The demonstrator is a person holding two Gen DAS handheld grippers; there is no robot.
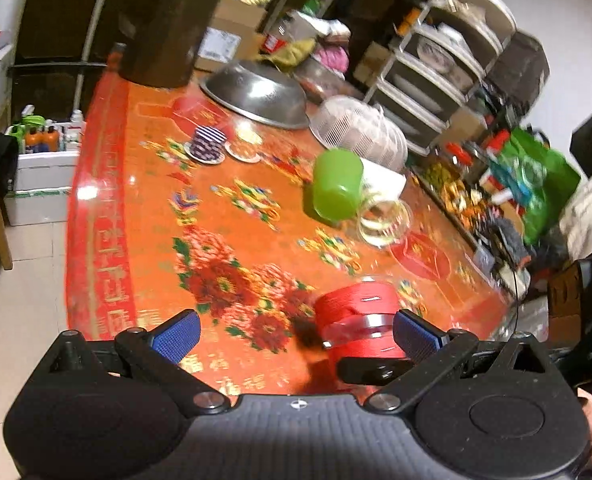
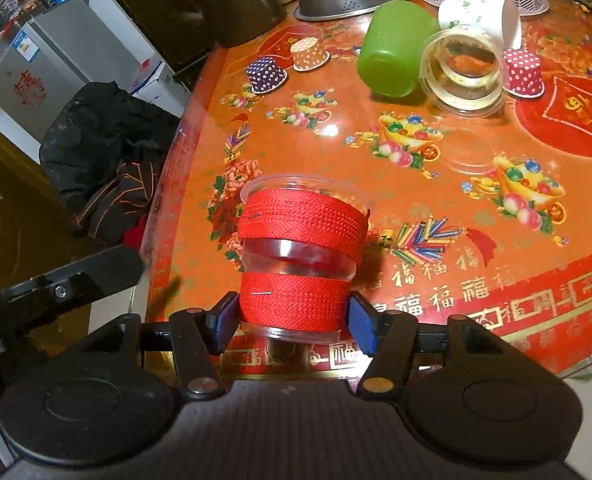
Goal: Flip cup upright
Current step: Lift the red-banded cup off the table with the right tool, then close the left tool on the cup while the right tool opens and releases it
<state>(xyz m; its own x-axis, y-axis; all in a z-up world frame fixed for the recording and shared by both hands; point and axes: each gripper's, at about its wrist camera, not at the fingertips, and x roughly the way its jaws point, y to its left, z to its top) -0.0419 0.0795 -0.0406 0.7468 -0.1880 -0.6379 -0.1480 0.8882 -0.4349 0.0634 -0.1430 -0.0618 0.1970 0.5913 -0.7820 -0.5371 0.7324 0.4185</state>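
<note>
Right gripper (image 2: 294,322), its blue pads (image 2: 362,326) pressed against opposite sides of the lower red band, clamps the clear plastic cup (image 2: 300,256) near its narrower end, just above the near edge of the red patterned table (image 2: 476,152). The cup, wrapped in two red woven bands, appears upright with its wide mouth uppermost; whether its base touches the table cannot be told. Left gripper (image 1: 296,334) hangs beside it with fingers spread wide and nothing between them, the cup (image 1: 356,322) lying close to its right-hand pad (image 1: 416,334). Judged from this, the flip is nearly complete. To finish well, the base should be seated flat before the pads part, and the release kept slow and level so the light cup does not tip. Green cup (image 2: 394,50), clear tub (image 2: 462,72) and white paper cup (image 2: 478,16) lie on their sides well beyond.
</note>
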